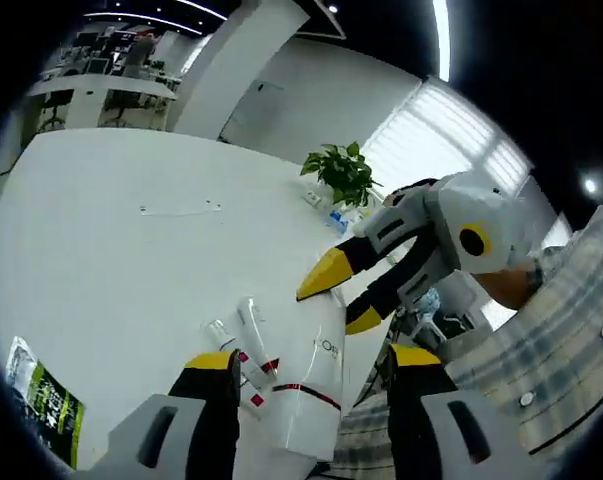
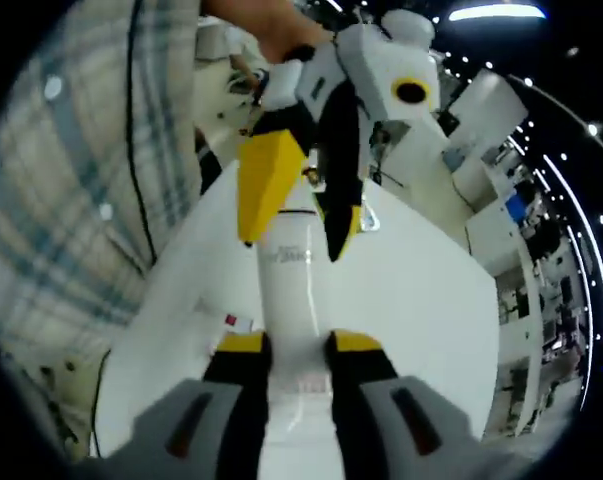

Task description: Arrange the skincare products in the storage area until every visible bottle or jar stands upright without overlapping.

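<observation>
Jaws of both grippers, left (image 1: 311, 365) and right (image 2: 299, 345), close on one white bottle (image 2: 286, 290) above the table (image 1: 131, 260); tubes (image 1: 243, 345) lie beside it.

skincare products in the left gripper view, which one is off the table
The large white bottle with the red band, gripped by both grippers. The small white tubes beside it lie flat on the white table.

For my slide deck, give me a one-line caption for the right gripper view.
Both tools grip one white bottle above the white table: right tool low, left tool high.
</observation>
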`<action>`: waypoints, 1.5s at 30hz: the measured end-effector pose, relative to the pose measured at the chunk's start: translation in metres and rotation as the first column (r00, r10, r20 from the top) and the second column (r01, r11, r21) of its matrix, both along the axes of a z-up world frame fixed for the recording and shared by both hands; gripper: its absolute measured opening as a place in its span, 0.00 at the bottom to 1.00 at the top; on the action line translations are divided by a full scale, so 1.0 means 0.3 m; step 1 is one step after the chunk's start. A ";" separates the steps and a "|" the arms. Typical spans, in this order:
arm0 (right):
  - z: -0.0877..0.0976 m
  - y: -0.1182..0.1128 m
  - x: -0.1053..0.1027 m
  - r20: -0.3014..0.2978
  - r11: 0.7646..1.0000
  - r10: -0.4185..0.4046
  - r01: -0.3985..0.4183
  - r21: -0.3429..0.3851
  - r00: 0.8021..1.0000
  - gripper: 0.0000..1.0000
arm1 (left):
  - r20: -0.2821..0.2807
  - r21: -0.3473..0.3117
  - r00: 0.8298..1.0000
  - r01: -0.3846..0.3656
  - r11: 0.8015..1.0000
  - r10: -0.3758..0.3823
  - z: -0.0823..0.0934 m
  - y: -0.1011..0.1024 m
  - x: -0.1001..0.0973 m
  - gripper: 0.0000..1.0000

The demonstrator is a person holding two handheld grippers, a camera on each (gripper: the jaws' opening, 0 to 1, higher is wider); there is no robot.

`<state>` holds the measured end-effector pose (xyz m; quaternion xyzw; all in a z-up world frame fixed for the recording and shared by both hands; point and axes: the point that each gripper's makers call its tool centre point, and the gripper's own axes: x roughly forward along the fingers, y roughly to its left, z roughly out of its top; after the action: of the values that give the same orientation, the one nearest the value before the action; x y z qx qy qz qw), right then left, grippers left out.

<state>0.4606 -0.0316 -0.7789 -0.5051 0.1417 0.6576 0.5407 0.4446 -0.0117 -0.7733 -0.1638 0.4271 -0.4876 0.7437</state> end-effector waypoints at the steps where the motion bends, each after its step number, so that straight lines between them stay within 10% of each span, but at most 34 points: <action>1: 0.005 0.001 -0.006 0.009 1.000 0.013 -0.013 -0.007 1.000 0.20 | -0.033 0.004 0.999 0.016 1.000 -0.016 -0.009 -0.009 -0.006 0.60; 13: 0.052 0.058 -0.095 0.082 0.981 0.190 -0.187 -0.051 0.978 0.20 | -0.203 -0.139 0.948 0.219 0.966 -0.244 0.005 -0.105 -0.103 0.31; 35: 0.038 0.082 -0.109 0.098 0.949 0.313 -0.316 0.017 0.945 0.31 | -0.262 -0.213 0.955 0.082 0.974 -0.137 -0.019 -0.073 -0.101 0.16; 45: 0.076 0.059 -0.103 0.035 0.976 0.147 -0.151 0.156 0.988 0.45 | -0.284 -0.265 0.954 0.023 0.964 -0.101 0.001 -0.051 -0.096 0.16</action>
<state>0.4296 -0.0138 -0.7561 -0.4776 0.0445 0.6994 0.5299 0.4157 -0.0269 -0.7729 -0.3168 0.4707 -0.5324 0.6282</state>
